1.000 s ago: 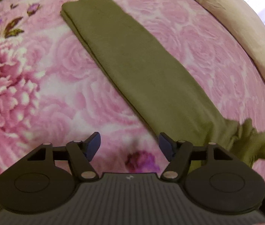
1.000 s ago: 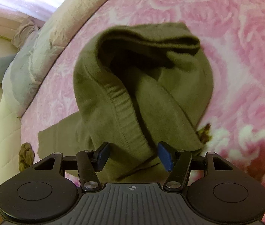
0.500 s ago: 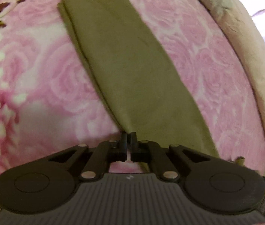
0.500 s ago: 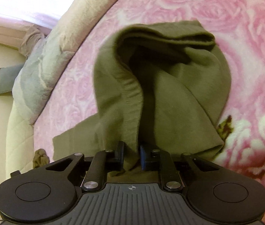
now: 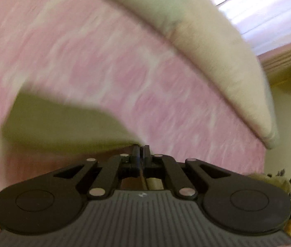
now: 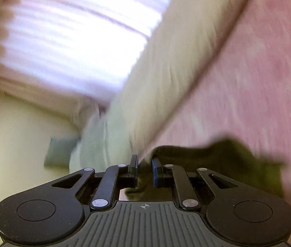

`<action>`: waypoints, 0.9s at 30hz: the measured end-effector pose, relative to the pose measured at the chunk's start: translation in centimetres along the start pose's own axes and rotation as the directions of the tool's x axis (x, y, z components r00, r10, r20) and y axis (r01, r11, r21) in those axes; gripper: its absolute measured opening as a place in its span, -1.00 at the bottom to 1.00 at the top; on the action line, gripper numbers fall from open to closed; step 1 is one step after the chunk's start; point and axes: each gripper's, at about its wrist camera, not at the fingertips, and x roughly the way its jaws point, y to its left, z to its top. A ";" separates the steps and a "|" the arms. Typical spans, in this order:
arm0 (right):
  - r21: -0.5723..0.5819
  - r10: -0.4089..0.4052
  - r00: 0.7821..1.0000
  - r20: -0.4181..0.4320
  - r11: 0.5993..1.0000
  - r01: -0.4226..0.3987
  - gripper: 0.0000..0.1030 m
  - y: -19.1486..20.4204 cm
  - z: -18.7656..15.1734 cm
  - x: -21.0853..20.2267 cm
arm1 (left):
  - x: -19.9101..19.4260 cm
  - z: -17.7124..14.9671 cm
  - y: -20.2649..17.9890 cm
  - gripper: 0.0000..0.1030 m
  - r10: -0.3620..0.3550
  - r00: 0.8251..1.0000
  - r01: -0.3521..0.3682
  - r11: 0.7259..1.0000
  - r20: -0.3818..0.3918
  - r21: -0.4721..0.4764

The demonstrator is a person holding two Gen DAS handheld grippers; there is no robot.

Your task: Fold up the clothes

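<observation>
No writing can be read in either blurred view. The olive garment (image 5: 67,121), a soft matte knit, hangs from the left gripper (image 5: 141,150), whose jaws are pressed together on its thin edge, the cloth spreading to the left above the pink floral blanket (image 5: 104,61). The right gripper (image 6: 144,163) has just been closing and pinches a thicker fold of the same garment (image 6: 227,160), which bunches to its right. A cream quilted cover (image 6: 176,61) borders the blanket.
</observation>
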 end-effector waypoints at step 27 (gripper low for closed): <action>0.368 -0.622 0.777 -0.097 0.703 0.609 0.26 -17.0 -7.0 2.4 | 13.4 -4.2 -10.7 -0.49 0.418 0.902 -0.426 0.827 0.107 0.367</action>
